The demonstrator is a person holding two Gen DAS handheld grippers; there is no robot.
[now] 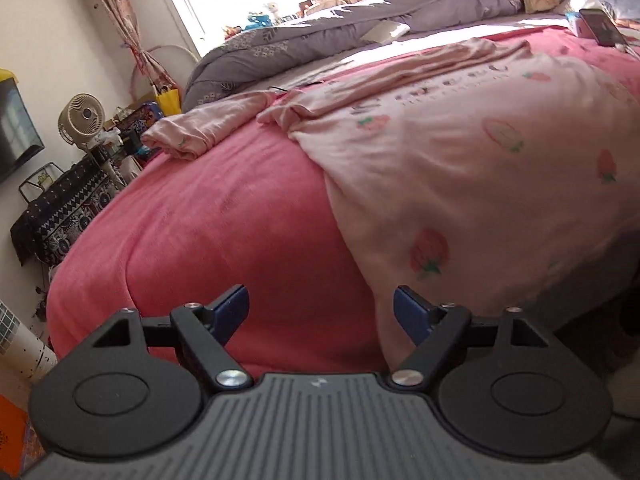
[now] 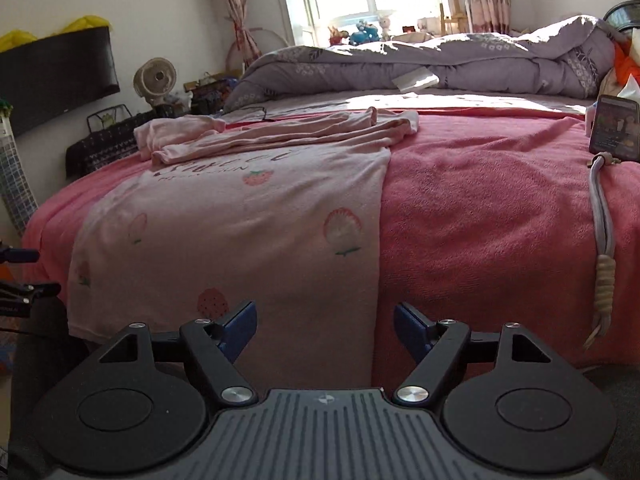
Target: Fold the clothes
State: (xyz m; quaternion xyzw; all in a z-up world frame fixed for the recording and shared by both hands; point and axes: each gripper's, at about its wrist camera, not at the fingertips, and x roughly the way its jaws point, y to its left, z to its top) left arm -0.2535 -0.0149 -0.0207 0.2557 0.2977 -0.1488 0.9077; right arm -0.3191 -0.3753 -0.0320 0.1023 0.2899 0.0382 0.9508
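A pale pink shirt [image 1: 460, 152] [image 2: 240, 216] printed with strawberries lies spread on the pink blanket [image 1: 224, 216] [image 2: 480, 208], its hem hanging over the near bed edge. One sleeve [image 1: 200, 128] [image 2: 176, 128] stretches left, and the far part is folded across in ridges. My left gripper [image 1: 322, 312] is open at the bed's front edge, just left of the shirt's lower left hem. My right gripper [image 2: 325, 326] is open too, with the shirt's lower right hem edge between its blue pads [image 2: 240, 326], not touching them.
A grey-purple duvet [image 2: 420, 64] is bunched across the far side of the bed. A phone [image 2: 616, 128] stands at the right, with a braided cord [image 2: 604, 248] trailing toward the bed edge. A fan [image 2: 156, 80] and cluttered furniture sit left of the bed.
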